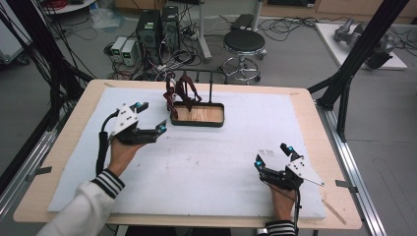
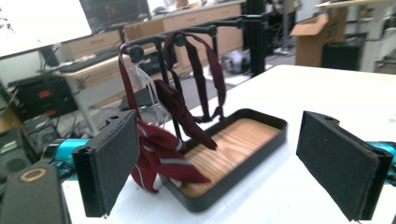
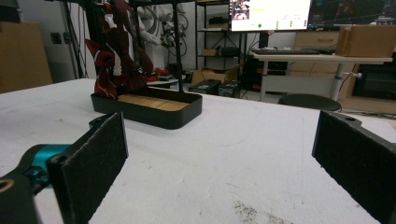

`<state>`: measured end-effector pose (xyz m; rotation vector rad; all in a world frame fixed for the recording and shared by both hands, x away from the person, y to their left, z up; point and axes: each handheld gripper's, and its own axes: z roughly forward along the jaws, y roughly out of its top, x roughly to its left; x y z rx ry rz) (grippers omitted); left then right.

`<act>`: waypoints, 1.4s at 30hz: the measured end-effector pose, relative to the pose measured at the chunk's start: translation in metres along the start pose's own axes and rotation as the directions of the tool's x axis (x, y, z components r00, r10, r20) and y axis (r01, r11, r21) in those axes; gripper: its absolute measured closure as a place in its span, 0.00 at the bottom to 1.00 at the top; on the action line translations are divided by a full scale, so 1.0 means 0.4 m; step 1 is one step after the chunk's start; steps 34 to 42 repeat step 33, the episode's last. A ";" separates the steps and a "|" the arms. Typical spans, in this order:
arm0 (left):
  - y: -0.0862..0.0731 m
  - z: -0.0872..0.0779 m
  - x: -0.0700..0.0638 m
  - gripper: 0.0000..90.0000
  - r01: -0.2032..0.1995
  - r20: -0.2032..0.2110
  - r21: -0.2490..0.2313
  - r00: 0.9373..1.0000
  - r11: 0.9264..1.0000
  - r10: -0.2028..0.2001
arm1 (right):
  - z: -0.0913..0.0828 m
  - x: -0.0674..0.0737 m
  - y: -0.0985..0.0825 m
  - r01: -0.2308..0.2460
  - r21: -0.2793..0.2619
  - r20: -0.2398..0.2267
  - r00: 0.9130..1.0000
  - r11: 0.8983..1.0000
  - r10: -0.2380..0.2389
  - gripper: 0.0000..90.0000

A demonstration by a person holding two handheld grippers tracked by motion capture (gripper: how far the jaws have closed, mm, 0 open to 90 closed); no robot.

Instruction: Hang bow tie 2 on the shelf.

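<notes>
A black stand with a wooden-floored tray (image 1: 206,116) sits at the table's far middle. Dark red striped ties (image 1: 178,93) hang from its top rail (image 2: 196,31) and droop into the tray's left end (image 2: 161,154). My left gripper (image 1: 149,117) is held open just left of the tray, its black pads (image 2: 109,163) wide apart and aimed at the ties, with nothing between them. At the near right of the table my right gripper (image 1: 274,157) is open too, low over the white mat; its view looks across at the tray (image 3: 149,109) and ties (image 3: 114,56).
A white mat (image 1: 196,162) covers most of the wooden table (image 1: 324,123). Behind the table stand a black stool (image 1: 244,42), computer towers (image 1: 156,28) and loose cables. Black frame struts (image 1: 364,49) rise at the right. A small dark mark (image 1: 266,153) lies on the mat by the right gripper.
</notes>
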<state>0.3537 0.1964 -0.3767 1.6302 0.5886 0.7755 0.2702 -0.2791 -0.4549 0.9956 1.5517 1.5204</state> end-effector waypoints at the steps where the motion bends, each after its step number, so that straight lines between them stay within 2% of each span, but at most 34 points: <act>1: -0.019 -0.039 0.007 0.15 -0.002 0.023 -0.016 1.000 1.000 0.002 | 0.000 0.000 0.000 0.001 -0.001 -0.001 1.000 1.000 -0.001 0.03; 2: -0.030 -0.058 0.012 0.15 0.006 0.034 -0.022 0.999 1.000 -0.005 | 0.000 0.000 0.000 0.000 -0.001 0.000 1.000 1.000 0.000 0.03; 3: -0.030 -0.058 0.012 0.15 0.006 0.034 -0.022 0.999 1.000 -0.005 | -0.001 0.000 0.000 -0.001 -0.002 0.003 1.000 1.000 0.001 0.03; 4: -0.056 -0.097 0.019 0.15 0.022 0.046 -0.037 0.999 0.999 -0.020 | -0.001 0.001 0.000 -0.001 -0.002 0.003 1.000 1.000 0.001 0.03; 5: -0.056 -0.097 0.019 0.15 0.022 0.046 -0.037 0.999 0.999 -0.020 | -0.001 0.001 0.000 0.000 -0.002 0.004 1.000 1.000 0.000 0.03; 6: -0.084 -0.135 0.026 0.15 0.025 0.039 -0.040 0.999 0.999 -0.023 | -0.001 0.001 0.000 0.002 -0.005 0.004 1.000 1.000 -0.002 0.03; 8: -0.095 -0.148 0.028 0.15 0.030 0.039 -0.042 0.999 0.999 -0.028 | -0.001 0.001 0.000 0.000 -0.005 0.003 1.000 1.000 0.000 0.03; 9: -0.123 -0.181 0.036 0.15 0.048 0.030 -0.047 0.998 0.998 -0.046 | -0.002 0.002 0.000 -0.003 -0.002 0.004 1.000 1.000 0.003 0.03; 10: -0.123 -0.181 0.036 0.15 0.048 0.030 -0.047 0.998 0.998 -0.046 | -0.002 0.001 -0.001 0.004 -0.007 0.005 1.000 1.000 -0.004 0.03; 11: -0.146 -0.207 0.042 0.15 0.056 0.020 -0.045 0.998 0.997 -0.055 | -0.002 0.001 -0.001 0.005 -0.008 0.006 1.000 1.000 -0.005 0.03; 15: -0.182 -0.252 0.051 0.15 0.086 -0.005 -0.047 0.996 0.995 -0.086 | -0.003 0.003 -0.001 0.003 -0.008 0.008 1.000 1.000 -0.003 0.03; 17: -0.194 -0.268 0.053 0.15 0.095 -0.004 -0.053 0.995 0.994 -0.096 | -0.003 0.003 -0.001 0.005 -0.010 0.010 1.000 1.000 -0.005 0.03; 24: -0.234 -0.290 0.053 0.15 0.121 -0.007 -0.079 0.993 0.990 -0.122 | -0.003 0.005 -0.001 0.006 -0.010 0.012 1.000 1.000 -0.006 0.03; 26: -0.235 -0.295 0.055 0.15 0.129 -0.009 -0.103 0.991 0.986 -0.131 | -0.003 0.005 -0.001 0.012 -0.015 0.015 1.000 1.000 -0.012 0.03; 33: -0.240 -0.296 0.061 0.15 0.161 -0.017 -0.106 0.986 0.981 -0.163 | -0.005 0.007 -0.002 0.010 -0.020 0.018 1.000 1.000 -0.010 0.03; 42: -0.240 -0.296 0.061 0.15 0.161 -0.017 -0.106 0.986 0.981 -0.163 | -0.005 0.007 -0.002 0.010 -0.020 0.018 1.000 1.000 -0.010 0.03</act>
